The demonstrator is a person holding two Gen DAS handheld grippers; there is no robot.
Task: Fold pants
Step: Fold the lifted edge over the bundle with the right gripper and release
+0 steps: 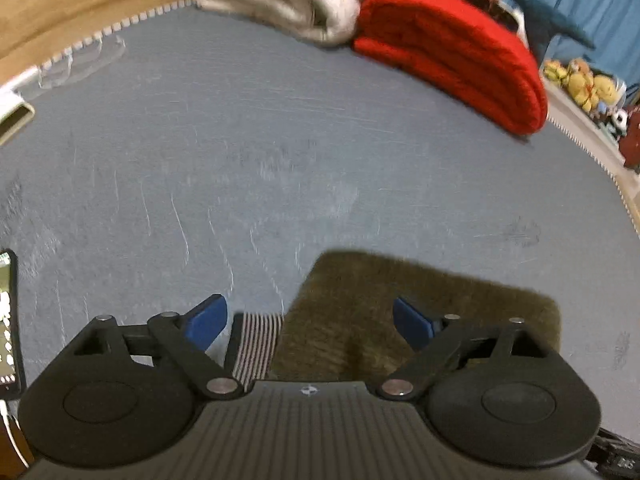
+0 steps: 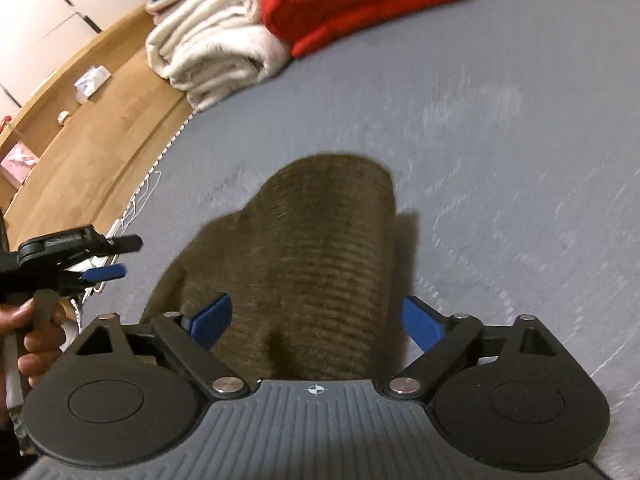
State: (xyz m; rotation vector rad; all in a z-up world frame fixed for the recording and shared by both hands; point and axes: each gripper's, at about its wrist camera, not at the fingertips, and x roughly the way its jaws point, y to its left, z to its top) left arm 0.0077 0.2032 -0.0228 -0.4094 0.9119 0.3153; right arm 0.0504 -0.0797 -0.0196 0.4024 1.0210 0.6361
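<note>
The pants are a fuzzy olive-brown garment lying folded on the grey bed sheet, with a striped waistband showing at their left edge. My left gripper is open, low over the waistband end, its blue pads either side of the cloth and not touching it. In the right wrist view the pants lie as a narrow folded bundle. My right gripper is open above their near end. The left gripper also shows there, at the left, held by a hand.
A folded cream blanket and a folded red blanket lie at the far end of the bed. A phone lies at the left edge. A wooden floor runs beside the bed. Plush toys sit at the right.
</note>
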